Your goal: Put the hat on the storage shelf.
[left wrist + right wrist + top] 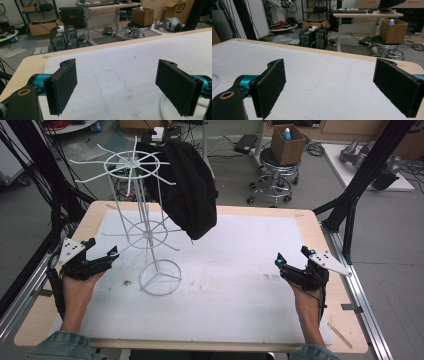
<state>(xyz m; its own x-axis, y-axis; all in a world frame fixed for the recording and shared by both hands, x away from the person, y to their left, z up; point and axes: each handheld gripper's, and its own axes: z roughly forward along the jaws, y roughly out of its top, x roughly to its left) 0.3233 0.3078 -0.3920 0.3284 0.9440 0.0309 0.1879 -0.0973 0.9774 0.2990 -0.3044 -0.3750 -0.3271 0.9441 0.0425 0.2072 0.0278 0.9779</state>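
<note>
**Two open grippers, one black garment hung on a light rack**

Both tools rest low on the white mat point(240, 270), jaws spread wide and holding nothing: the left gripper point(102, 251) just beside the wire rack point(150, 227), the right gripper point(294, 257) well apart at the far side. The black garment point(192, 190) hangs from the rack's upper spokes, draped toward the table's back. I'd worry a sideways tug tips that thin rack over, since its ring base point(160, 277) looks light. The spokes themselves crowd any reach from the left.
</note>
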